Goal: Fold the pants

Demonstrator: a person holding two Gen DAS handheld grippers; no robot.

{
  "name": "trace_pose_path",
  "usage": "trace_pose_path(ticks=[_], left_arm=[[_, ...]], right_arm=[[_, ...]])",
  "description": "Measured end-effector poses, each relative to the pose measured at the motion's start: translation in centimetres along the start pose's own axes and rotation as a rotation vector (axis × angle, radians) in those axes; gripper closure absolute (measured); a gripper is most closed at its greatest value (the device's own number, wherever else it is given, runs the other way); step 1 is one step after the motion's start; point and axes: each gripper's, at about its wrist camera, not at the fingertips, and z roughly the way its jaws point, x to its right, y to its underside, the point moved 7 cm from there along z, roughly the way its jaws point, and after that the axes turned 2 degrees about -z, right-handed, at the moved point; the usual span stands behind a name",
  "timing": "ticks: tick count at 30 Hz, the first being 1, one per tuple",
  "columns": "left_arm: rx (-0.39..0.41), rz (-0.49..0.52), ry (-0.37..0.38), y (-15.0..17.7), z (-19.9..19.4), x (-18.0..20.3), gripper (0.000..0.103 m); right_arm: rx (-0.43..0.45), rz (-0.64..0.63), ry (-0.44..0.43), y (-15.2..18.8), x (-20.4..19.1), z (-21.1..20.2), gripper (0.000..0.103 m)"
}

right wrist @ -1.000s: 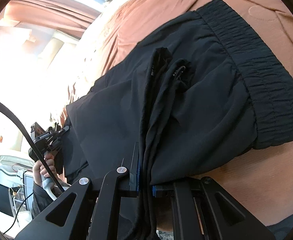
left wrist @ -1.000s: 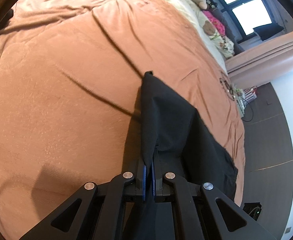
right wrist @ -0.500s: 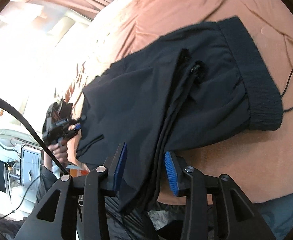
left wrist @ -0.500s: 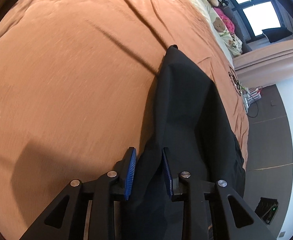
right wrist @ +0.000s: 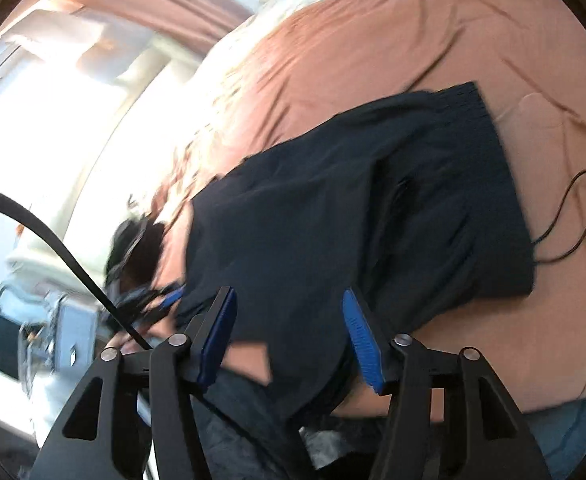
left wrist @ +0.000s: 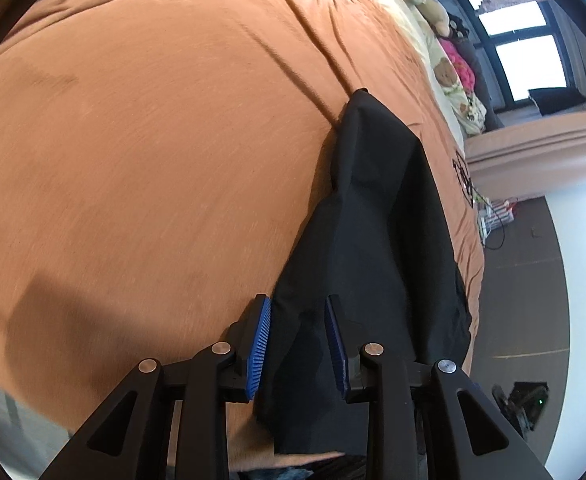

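Both claws are letting go. On the left claw [left wrist: 297, 342] the blue pads [left wrist: 260, 344] stand a little apart with the black pants [left wrist: 377, 240] lying slack between them, not squeezed; its opening has about settled. The right claw [right wrist: 289, 334] is spread wider and its jaws are opening at this moment; dark cloth shows between and beneath the pads [right wrist: 360, 338], but they do not press on it.

Outward from the claws, the pants lie flat on the orange bedspread [left wrist: 153, 140], near the edge of the bed. In the right wrist view the elastic waistband [right wrist: 497, 168] is at the far end, and the legs seem to be laid one over the other in a long doubled strip, which runs away from the left claw. A thin black cable [right wrist: 569, 216] lies on the bedspread just beside the waistband.

My reading is that the lengthwise fold has just been set down and released. The next move calls for fresh grips, probably at the leg end or at the waistband, to bring one end over the other. Both corners should be taken evenly, and the cable kept out of the pinch.
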Motion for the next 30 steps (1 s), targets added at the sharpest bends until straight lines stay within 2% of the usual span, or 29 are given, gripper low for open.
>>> trace_pose_path(ticks=[7,13,20,21,23,25,29,30], left_arm=[[-0.005,-0.024,-0.004,1.2,0.4,0.2,0.073],[0.016,-0.050,-0.003,2.2,0.4,-0.2,0.072],[0.034,-0.083,0.012,3.3,0.4,-0.3,0.067],[0.038,-0.089,0.014,3.4,0.4,-0.3,0.067],[0.049,-0.097,0.013,3.3,0.5,-0.5,0.067],[0.055,-0.094,0.004,3.2,0.5,-0.5,0.067],[0.062,-0.095,-0.011,3.3,0.6,-0.4,0.068],[0.062,-0.096,-0.016,3.2,0.5,-0.3,0.072]], right_arm=[[-0.009,0.034,0.071,-3.0,2.5,5.2,0.049],[-0.020,0.064,0.088,-4.1,2.7,9.4,0.049],[-0.025,0.068,0.088,-4.8,3.3,8.9,0.049],[-0.027,0.068,0.087,-4.9,3.6,8.2,0.051],[-0.025,0.053,0.095,-5.0,3.8,8.0,0.066],[-0.029,0.055,0.107,-5.1,3.9,8.0,0.088],[-0.010,0.034,0.094,-5.5,3.3,7.1,0.095],[-0.005,0.025,0.092,-5.6,3.0,6.7,0.096]])
